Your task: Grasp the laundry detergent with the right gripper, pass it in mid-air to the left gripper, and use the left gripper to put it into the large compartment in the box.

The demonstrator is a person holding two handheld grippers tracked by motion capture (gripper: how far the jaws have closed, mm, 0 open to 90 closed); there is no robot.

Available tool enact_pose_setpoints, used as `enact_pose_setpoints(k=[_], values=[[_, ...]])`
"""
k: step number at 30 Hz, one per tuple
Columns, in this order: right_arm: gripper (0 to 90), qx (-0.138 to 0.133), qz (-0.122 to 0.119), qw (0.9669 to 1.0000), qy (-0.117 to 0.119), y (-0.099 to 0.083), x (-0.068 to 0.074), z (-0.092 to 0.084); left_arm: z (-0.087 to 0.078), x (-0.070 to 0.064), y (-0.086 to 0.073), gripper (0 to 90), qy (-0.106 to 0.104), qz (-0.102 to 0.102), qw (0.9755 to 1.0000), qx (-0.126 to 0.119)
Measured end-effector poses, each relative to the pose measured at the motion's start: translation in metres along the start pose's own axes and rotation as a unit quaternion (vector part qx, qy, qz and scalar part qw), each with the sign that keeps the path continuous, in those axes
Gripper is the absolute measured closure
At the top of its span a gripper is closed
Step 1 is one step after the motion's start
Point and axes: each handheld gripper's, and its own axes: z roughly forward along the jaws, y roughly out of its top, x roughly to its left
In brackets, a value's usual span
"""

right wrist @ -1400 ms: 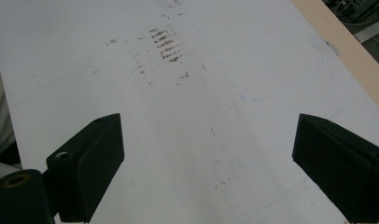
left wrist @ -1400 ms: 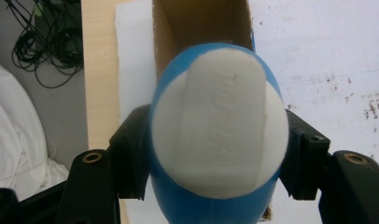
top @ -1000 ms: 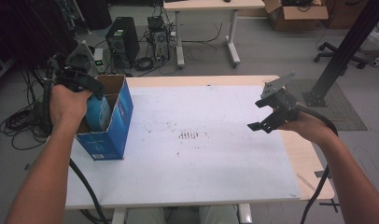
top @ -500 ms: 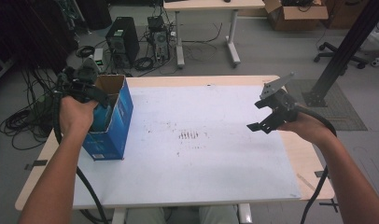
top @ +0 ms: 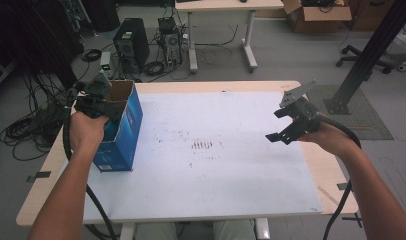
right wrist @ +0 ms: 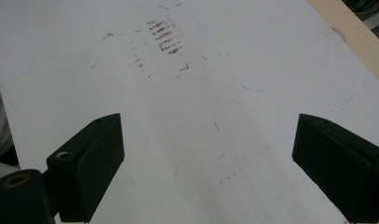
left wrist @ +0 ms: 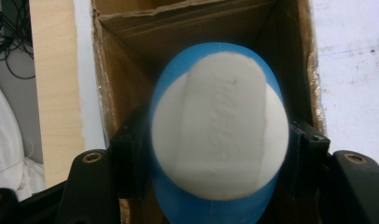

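An open cardboard box (top: 127, 125), blue outside and brown inside (left wrist: 178, 28), stands at the left edge of the white mat (top: 216, 175). My left gripper (top: 107, 106) hangs over its mouth, pointing down into it. It is shut on a blue and white ball (left wrist: 219, 135), with a black pad pressed on each side and the ball low in the opening. At the mat's right side my right gripper (top: 276, 125) is held above the surface. Its jaws stand wide open (right wrist: 206, 158) with nothing between them.
Dark smudges (top: 202, 145) mark the middle of the mat. The wooden table edge (top: 46, 175) runs along the left. Behind the table are computer towers (top: 131, 47), floor cables, a second table (top: 221, 7) and a black post (top: 371, 50).
My left gripper has sunk with the ball toward the mouth of the box. The right gripper has stayed where it was, still open.
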Motion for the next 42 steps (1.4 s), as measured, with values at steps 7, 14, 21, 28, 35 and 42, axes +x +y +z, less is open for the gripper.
enact_pose_setpoints(k=[7, 14, 21, 28, 35, 42], values=[[8.7, 0.003, 0.004, 1.0000, 0.001, -0.004, -0.001, 0.001, 0.006, 0.001, -0.001, 37.8, -0.002, 0.000, 1.0000, 0.007], [8.7, 0.004, 0.005, 1.0000, 0.000, -0.006, -0.001, 0.002, 0.009, 0.002, -0.002, 37.8, -0.004, 0.004, 0.9999, 0.009], [8.6, 0.006, 0.006, 1.0000, 0.002, -0.006, 0.000, 0.005, 0.011, 0.004, -0.002, 37.6, -0.009, 0.001, 0.9999, 0.009], [8.6, 0.005, 0.007, 1.0000, 0.002, -0.007, 0.000, 0.004, 0.011, 0.005, -0.003, 36.8, -0.009, 0.001, 0.9999, 0.007], [8.6, 0.005, 0.004, 1.0000, 0.002, -0.005, 0.002, 0.004, 0.007, 0.008, -0.006, 31.0, -0.012, -0.005, 0.9999, 0.000], [8.7, 0.005, 0.003, 1.0000, 0.002, -0.004, 0.004, 0.002, -0.002, 0.009, -0.005, 27.0, -0.016, -0.009, 0.9998, -0.007]])
